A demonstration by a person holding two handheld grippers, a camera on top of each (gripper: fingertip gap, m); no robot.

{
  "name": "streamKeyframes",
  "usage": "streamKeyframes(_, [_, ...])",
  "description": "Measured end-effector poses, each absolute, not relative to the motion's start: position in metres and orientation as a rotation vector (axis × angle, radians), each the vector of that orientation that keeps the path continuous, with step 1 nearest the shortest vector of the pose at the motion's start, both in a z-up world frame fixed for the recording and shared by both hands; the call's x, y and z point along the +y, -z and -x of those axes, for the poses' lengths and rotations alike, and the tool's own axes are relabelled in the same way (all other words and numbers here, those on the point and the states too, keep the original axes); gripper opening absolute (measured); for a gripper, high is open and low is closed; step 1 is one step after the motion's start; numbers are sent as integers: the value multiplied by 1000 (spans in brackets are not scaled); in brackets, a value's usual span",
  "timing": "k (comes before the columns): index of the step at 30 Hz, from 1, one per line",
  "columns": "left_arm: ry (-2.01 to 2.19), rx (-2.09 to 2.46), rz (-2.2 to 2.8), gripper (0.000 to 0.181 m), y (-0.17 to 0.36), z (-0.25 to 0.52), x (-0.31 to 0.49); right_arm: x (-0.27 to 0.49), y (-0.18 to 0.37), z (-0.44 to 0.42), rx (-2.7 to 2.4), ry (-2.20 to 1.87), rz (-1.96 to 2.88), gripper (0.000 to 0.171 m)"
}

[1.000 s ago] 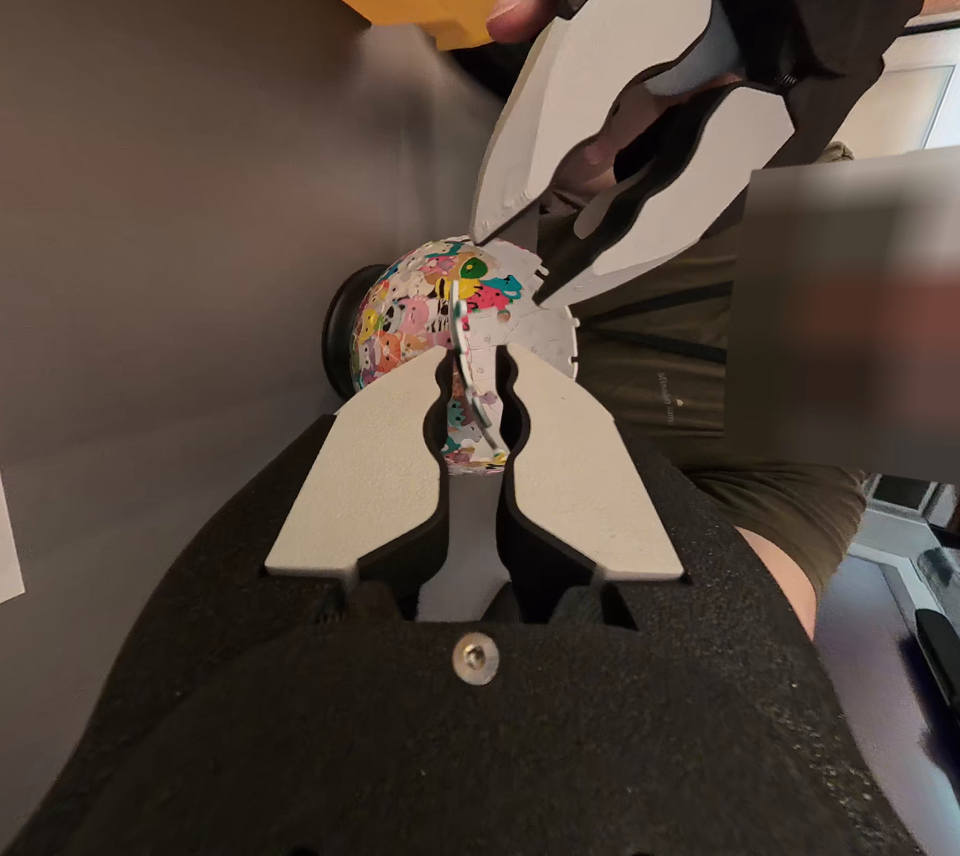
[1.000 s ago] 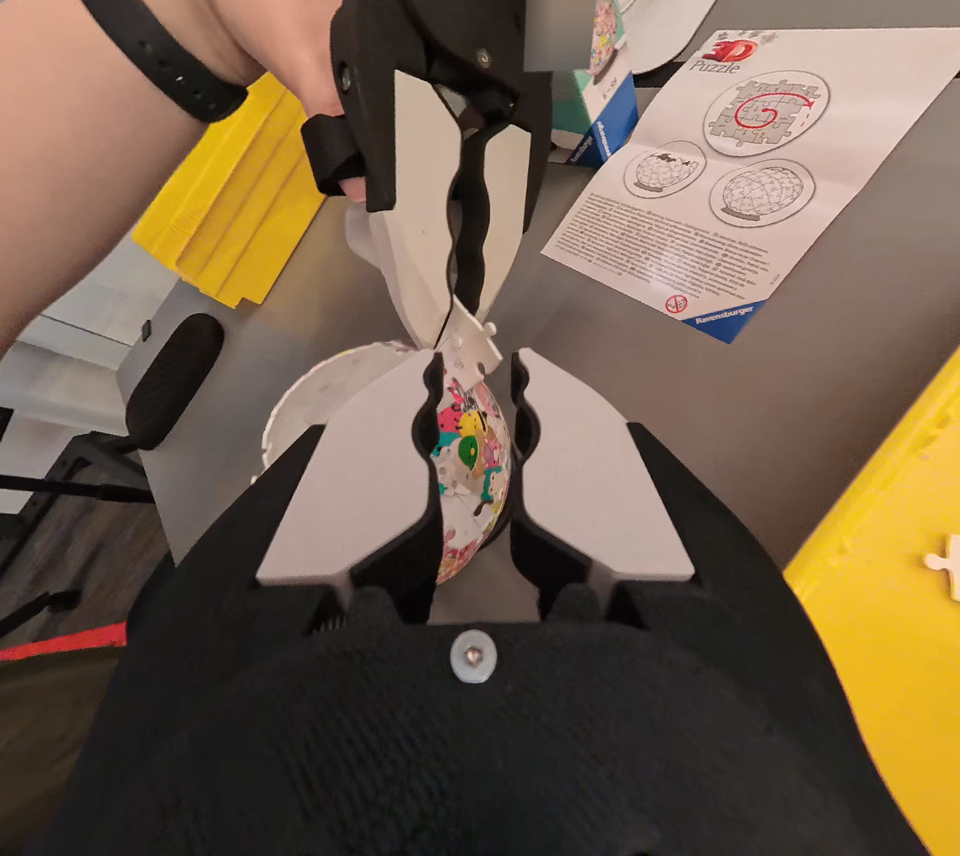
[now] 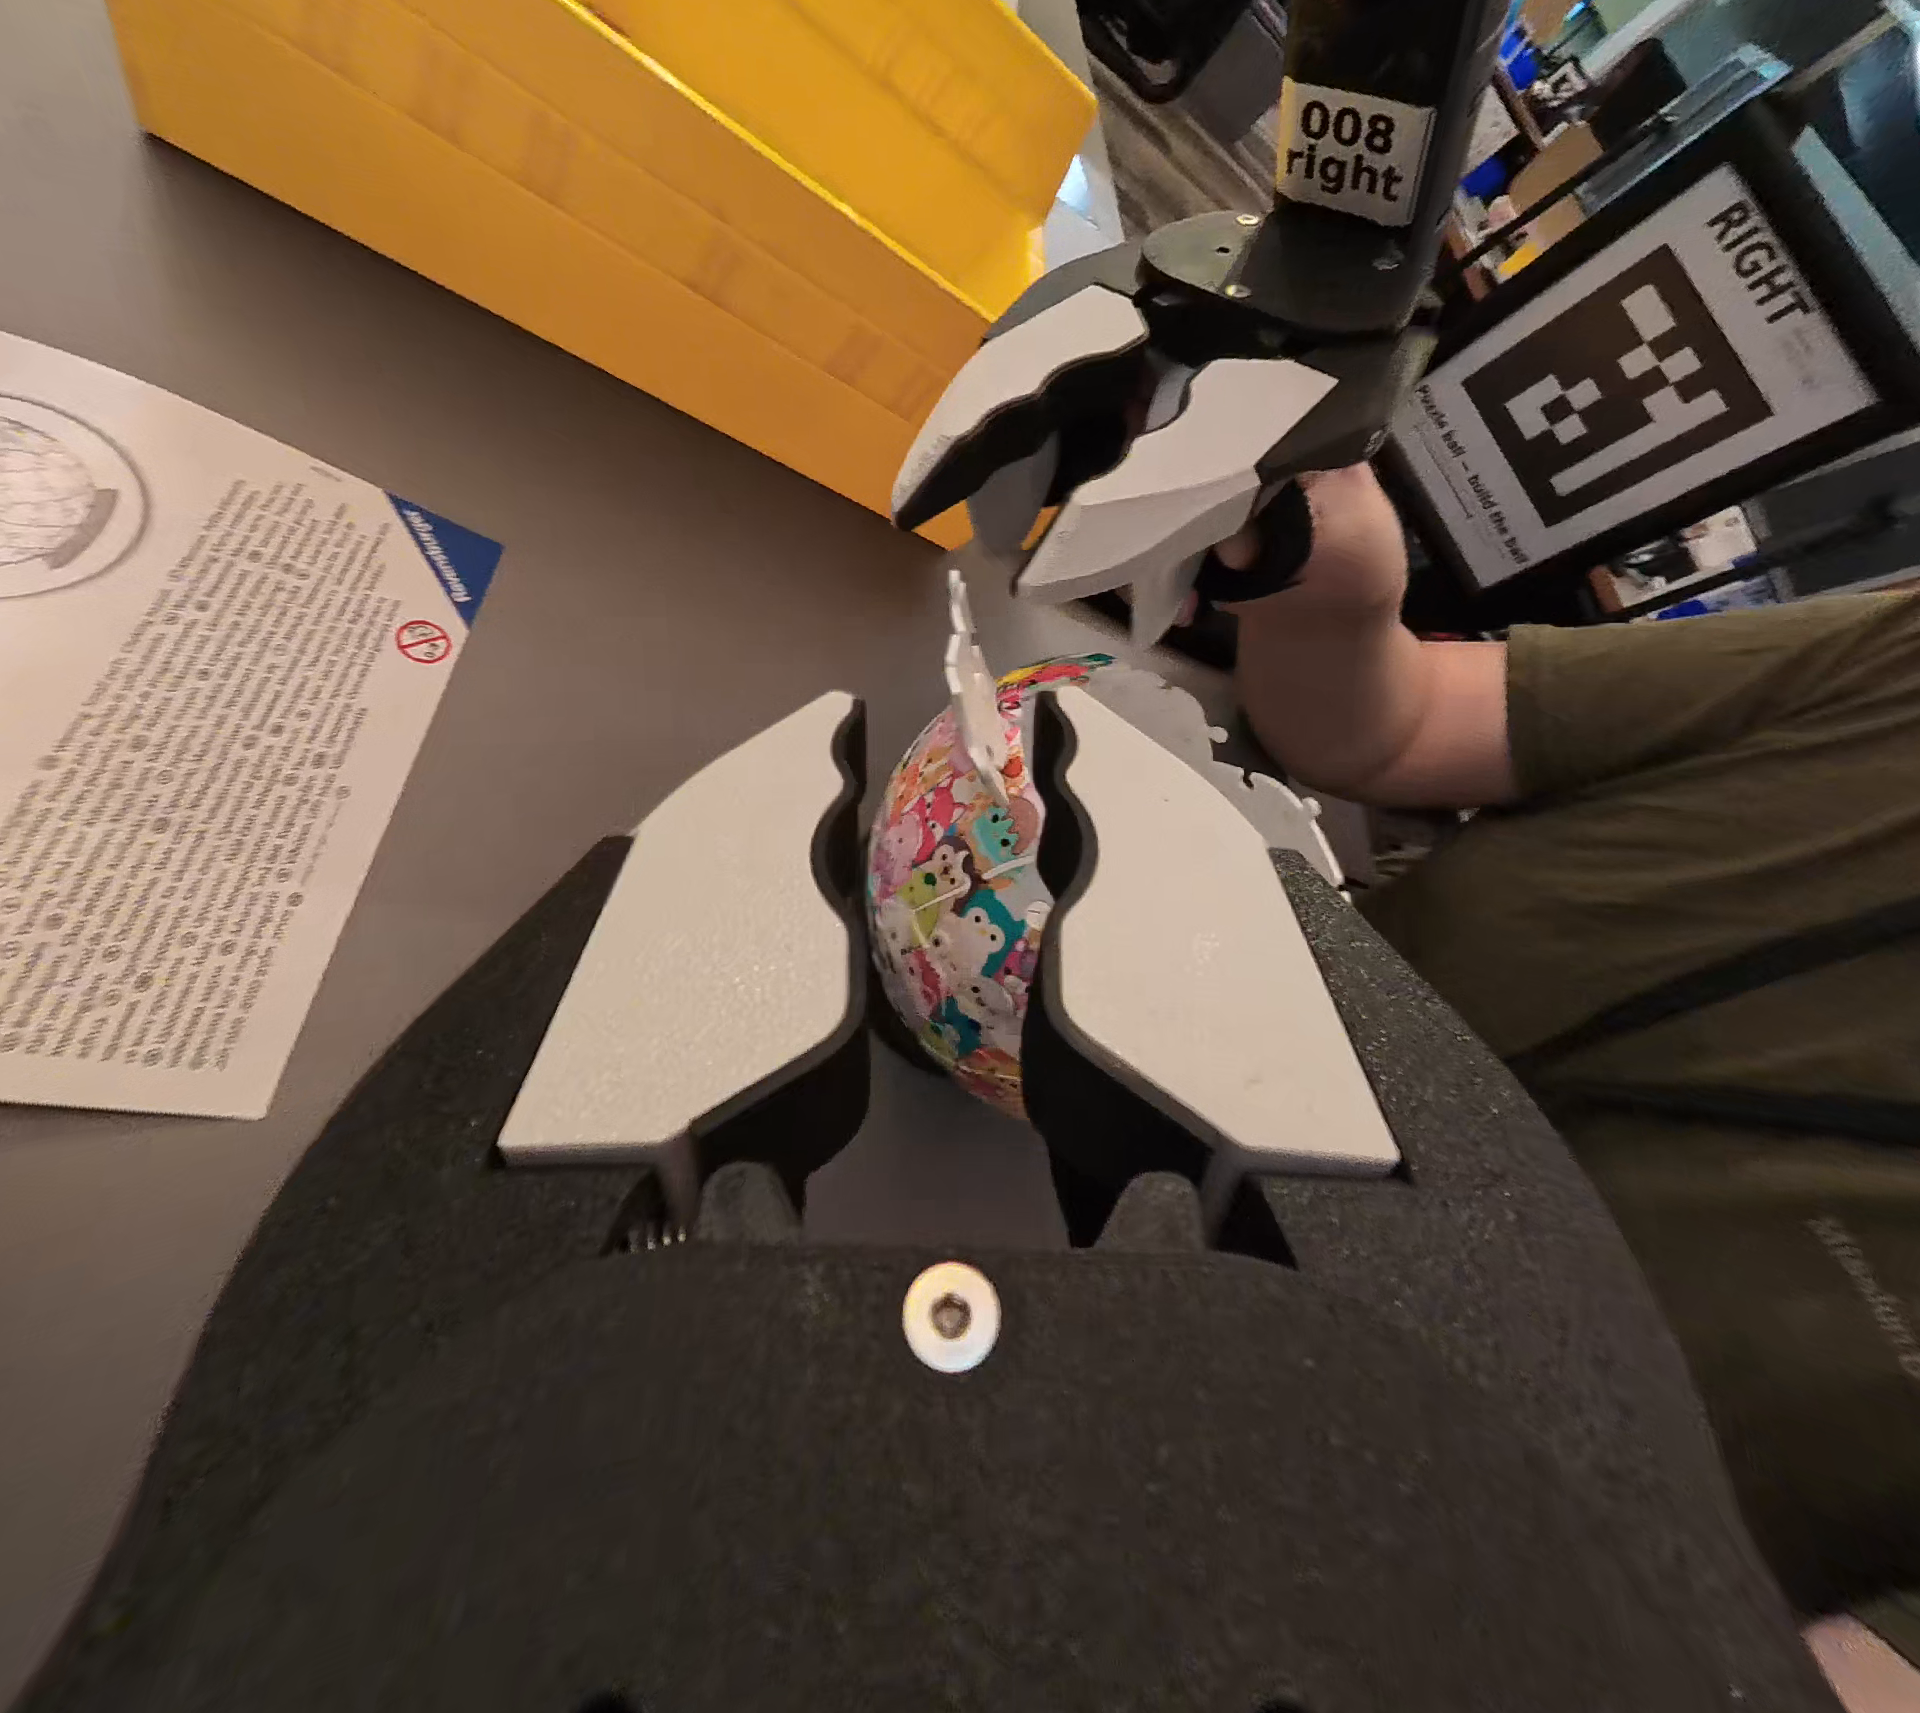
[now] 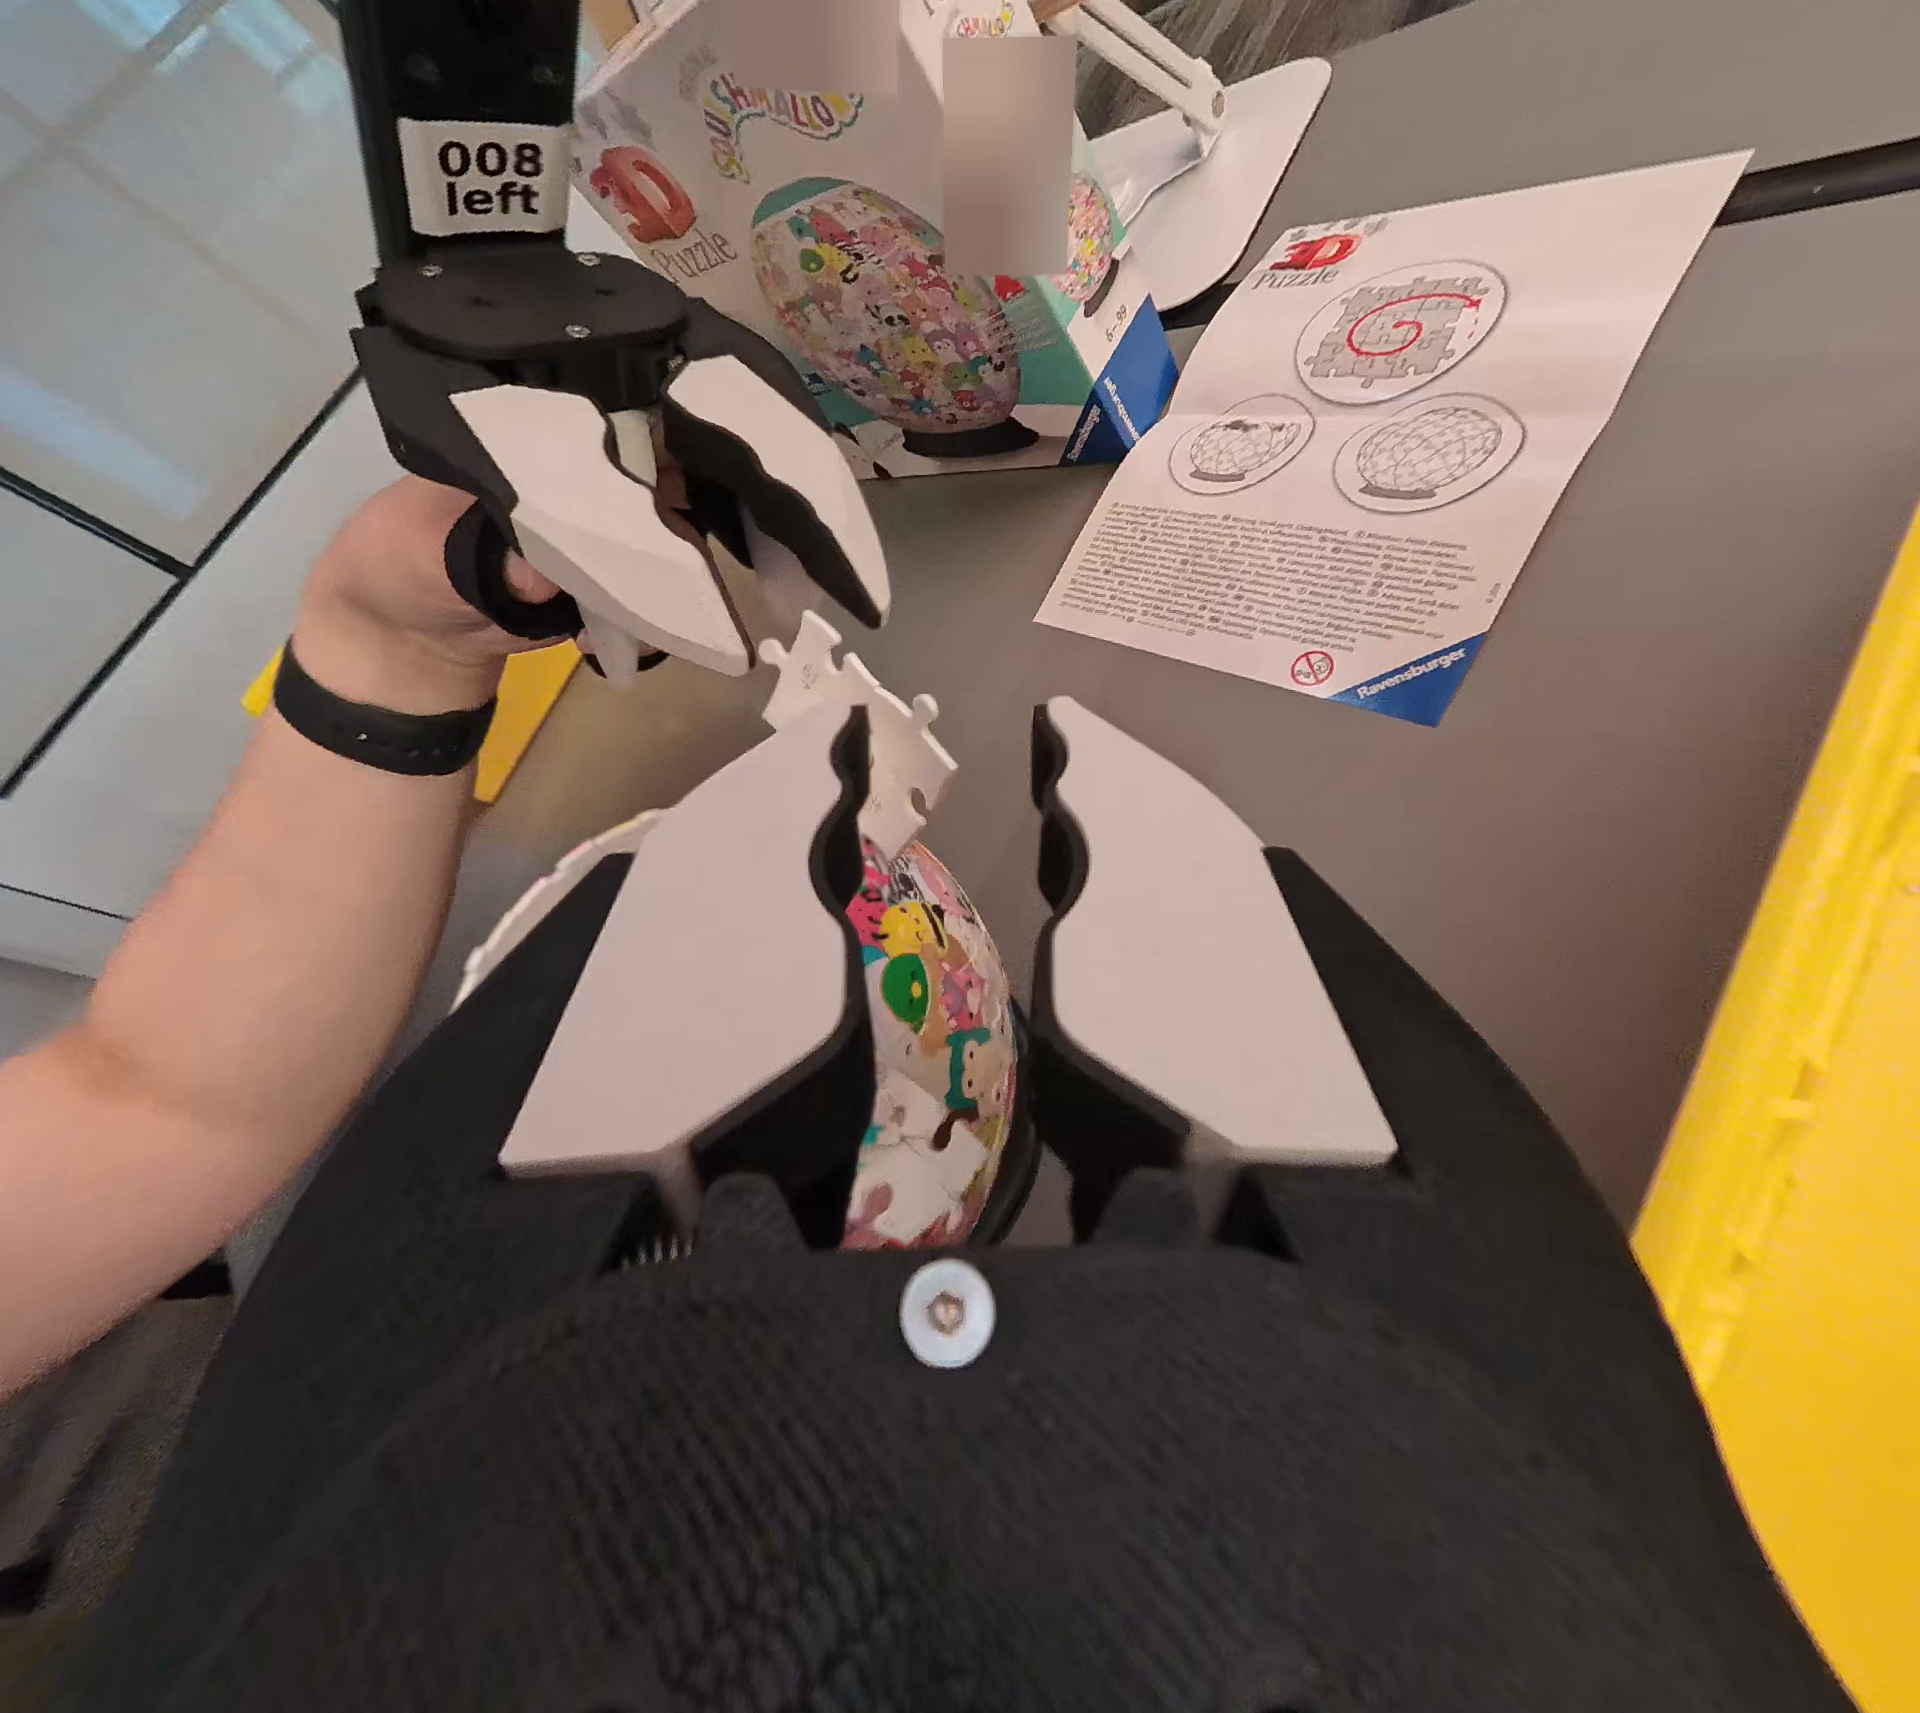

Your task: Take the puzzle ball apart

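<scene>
Between both my narrowly parted fingers, gripping nothing, the colourful cartoon-printed puzzle ball (image 3: 951,925) sits; its loosened white jigsaw strip (image 4: 868,728) rises toward 12 o'clock, nearest my left gripper (image 4: 810,635), right gripper (image 3: 971,546) opposite.

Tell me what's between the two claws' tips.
A strip of white puzzle pieces, sticking up from the puzzle ball, stands between the left claw and right claw; the right wrist view shows it.

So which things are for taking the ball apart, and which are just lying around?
For the job:
puzzle ball
loose white strip of pieces sticking up from it
left tongs, open
right tongs, open

Just lying about:
instruction sheet
puzzle box
white stand
yellow bins (maybe for pieces, can't tell)
</scene>
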State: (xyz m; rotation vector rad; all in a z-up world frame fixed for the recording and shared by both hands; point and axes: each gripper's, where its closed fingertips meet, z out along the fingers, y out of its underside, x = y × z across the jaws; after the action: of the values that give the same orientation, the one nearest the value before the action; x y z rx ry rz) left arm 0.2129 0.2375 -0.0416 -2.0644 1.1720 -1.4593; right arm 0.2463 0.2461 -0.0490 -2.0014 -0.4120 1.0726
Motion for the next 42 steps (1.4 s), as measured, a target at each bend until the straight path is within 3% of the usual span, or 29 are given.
streamKeyframes(7, [1618, 1167, 2049, 25, 53, -218, 229, 239, 49, -243, -389, -1172, 1996, 29])
streamKeyframes(12, [1814, 1140, 1912, 10, 44, -219, 226, 240, 51, -242, -367, -1180, 1998, 28])
streamKeyframes(18, [1797, 1233, 1878, 9, 48, -217, 224, 230, 57, -228, -404, -1285, 2025, 27])
streamKeyframes(25, [1737, 1346, 1769, 3, 54, -215, 221, 231, 44, -231, -404, -1393, 1943, 4])
streamKeyframes(33, [1717, 1351, 1722, 2, 55, -215, 221, 229, 50, -229, -481, -1364, 1954, 12])
streamKeyframes(36, [1709, 1344, 1723, 2, 55, -216, 222, 227, 52, -227, -518, -1352, 1964, 4])
streamKeyframes(42, [1828, 1297, 1724, 3, 52, -219, 221, 225, 50, -230, -438, -1428, 2007, 3])
